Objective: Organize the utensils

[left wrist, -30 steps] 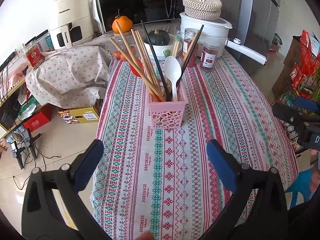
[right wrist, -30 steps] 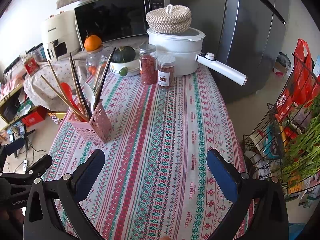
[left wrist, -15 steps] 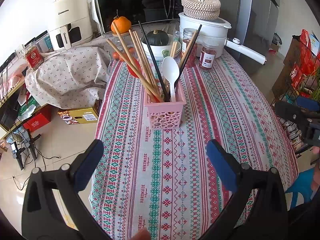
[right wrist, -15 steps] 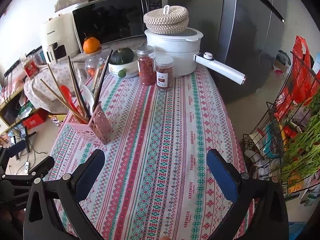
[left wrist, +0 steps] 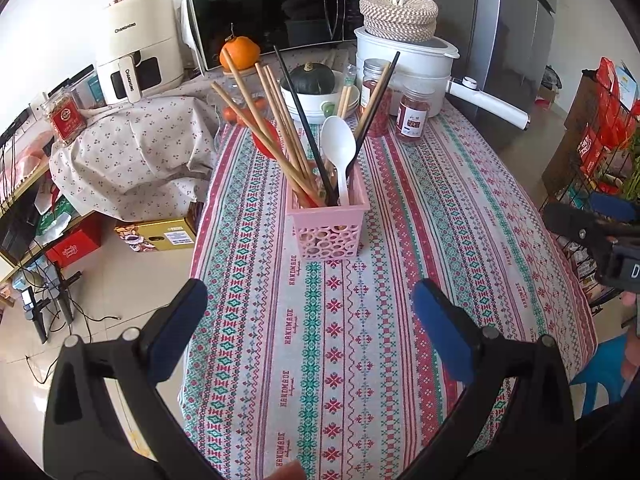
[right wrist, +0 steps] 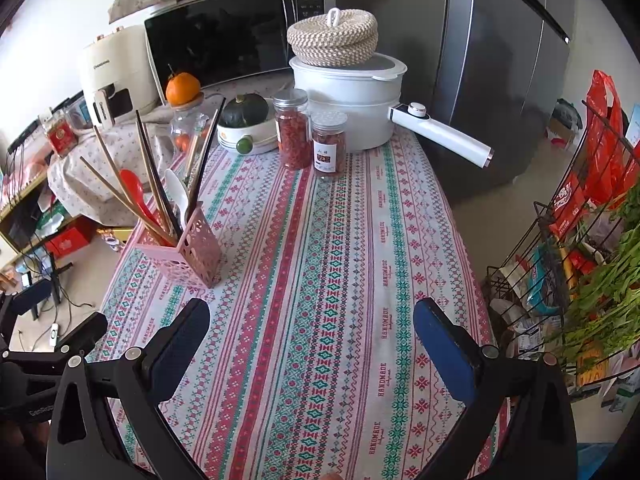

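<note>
Now both tools, left tool (left wrist: 310, 312) and right tool (right wrist: 312, 330), hover released over the bench (right wrist: 340, 280) (pink holder (left wrist: 326, 226) keeps chopsticks (left wrist: 276, 128), spoon (left wrist: 338, 148)).

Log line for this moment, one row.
left tongs open, empty | right tongs open, empty | utensils upright in pink holder | tablecloth otherwise bare in front

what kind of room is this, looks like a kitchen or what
Most likely a home kitchen or dining corner. A microwave and an air fryer stand behind a cloth-covered table, a fridge stands beside it, and a pink holder of chopsticks and spoons sits on the table.
</note>
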